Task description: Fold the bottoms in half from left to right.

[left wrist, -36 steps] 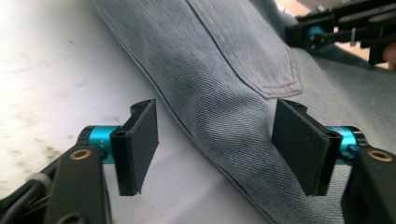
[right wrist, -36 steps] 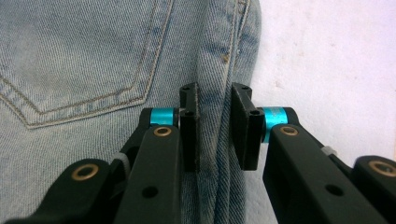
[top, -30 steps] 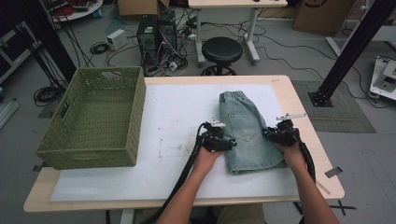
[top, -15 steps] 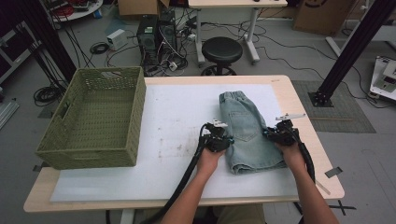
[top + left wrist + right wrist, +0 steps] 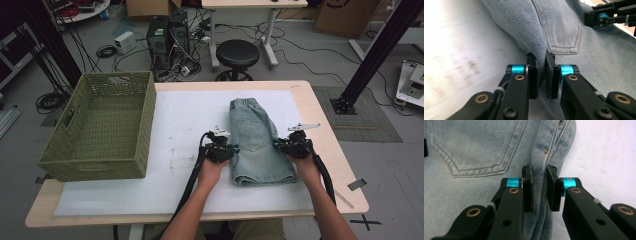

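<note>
The folded denim shorts (image 5: 257, 145) lie on the white mat (image 5: 180, 130) to the right of the green basket (image 5: 100, 125), their long axis running away from the person, waistband at the far end. The left gripper (image 5: 541, 75), whose jaws have just been closing, now pinches the shorts' left edge, and the right gripper (image 5: 539, 191) is clamped on the right edge directly across, so both hands sit equally near and any lift would likely hinge on this cross-wise line. How many layers each pinch takes is hidden.
</note>
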Action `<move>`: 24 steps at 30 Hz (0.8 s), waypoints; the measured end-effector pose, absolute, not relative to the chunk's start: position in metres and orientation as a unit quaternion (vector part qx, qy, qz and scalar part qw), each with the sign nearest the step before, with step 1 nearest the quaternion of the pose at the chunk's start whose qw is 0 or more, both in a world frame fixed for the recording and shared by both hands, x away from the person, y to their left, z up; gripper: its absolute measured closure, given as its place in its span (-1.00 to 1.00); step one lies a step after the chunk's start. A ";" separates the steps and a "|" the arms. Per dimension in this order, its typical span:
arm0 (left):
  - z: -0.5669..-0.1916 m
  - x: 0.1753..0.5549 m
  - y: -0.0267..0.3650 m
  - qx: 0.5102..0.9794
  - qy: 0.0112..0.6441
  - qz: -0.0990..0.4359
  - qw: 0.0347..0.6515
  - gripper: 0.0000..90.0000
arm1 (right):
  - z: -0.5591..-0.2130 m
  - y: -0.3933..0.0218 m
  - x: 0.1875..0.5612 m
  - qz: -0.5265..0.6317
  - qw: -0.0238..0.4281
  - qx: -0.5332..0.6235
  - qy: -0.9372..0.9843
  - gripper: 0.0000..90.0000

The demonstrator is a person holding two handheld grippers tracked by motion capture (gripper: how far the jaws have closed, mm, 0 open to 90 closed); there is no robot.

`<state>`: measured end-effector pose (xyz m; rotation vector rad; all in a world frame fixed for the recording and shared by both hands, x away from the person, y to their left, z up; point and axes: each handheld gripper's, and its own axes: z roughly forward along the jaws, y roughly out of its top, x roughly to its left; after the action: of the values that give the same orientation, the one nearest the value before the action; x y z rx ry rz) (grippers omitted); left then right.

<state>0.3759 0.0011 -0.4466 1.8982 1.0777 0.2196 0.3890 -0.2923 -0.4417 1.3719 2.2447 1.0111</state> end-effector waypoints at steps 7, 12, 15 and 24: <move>-0.446 0.369 0.025 0.769 0.436 0.094 0.457 0.84 | -0.443 -0.273 0.383 0.369 0.147 0.466 0.790 0.75; -0.446 0.365 0.042 0.767 0.440 0.102 0.456 0.84 | -0.440 -0.257 0.382 0.365 0.149 0.451 0.800 0.75; -0.445 0.364 0.055 0.765 0.443 0.107 0.455 0.84 | -0.439 -0.245 0.381 0.369 0.147 0.442 0.804 0.75; -0.446 0.358 0.076 0.759 0.451 0.110 0.456 0.84 | -0.440 -0.220 0.384 0.372 0.147 0.430 0.809 0.74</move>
<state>0.3585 0.0764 -0.4461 1.8720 1.1120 0.2702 0.3837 -0.2203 -0.4400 1.2390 2.3289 1.0720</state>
